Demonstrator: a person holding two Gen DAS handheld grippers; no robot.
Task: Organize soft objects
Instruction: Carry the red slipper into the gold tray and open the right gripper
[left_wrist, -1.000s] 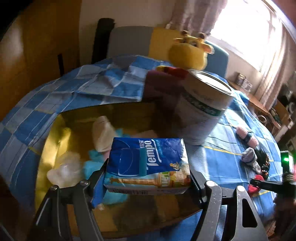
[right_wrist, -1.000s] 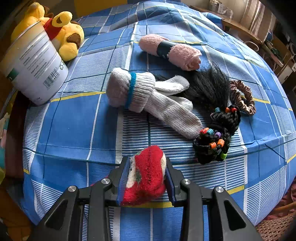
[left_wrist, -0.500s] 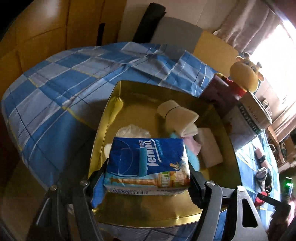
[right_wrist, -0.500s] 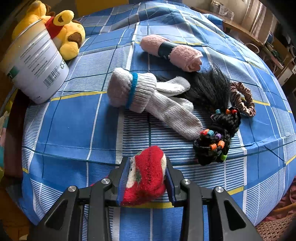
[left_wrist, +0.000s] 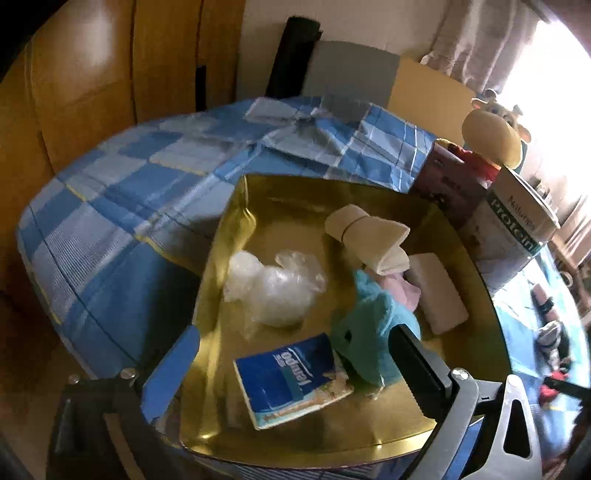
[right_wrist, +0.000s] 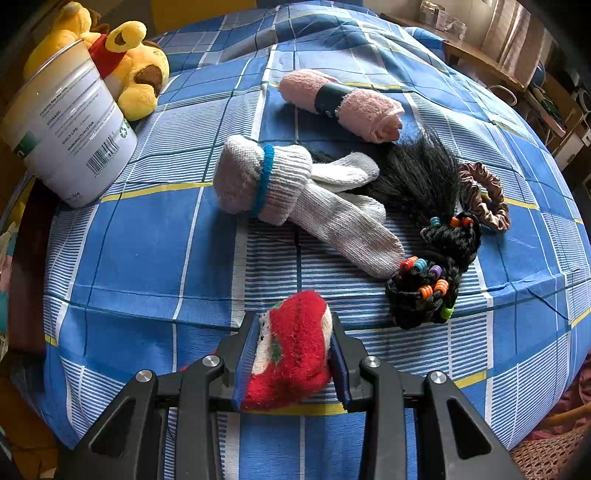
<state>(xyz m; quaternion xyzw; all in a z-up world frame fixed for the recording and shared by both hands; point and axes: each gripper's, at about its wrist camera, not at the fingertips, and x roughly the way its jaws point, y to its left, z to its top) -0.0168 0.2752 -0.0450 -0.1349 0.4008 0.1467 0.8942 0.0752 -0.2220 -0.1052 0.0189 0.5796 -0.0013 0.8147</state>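
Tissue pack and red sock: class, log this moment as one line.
left gripper: open | tissue pack: in gold tray | right gripper: shut on red sock

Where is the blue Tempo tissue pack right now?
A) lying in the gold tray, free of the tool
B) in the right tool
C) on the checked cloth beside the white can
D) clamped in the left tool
A. The tissue pack lies on the floor of the gold tray, next to the teal plush, and the left tool stands open around it without touching.
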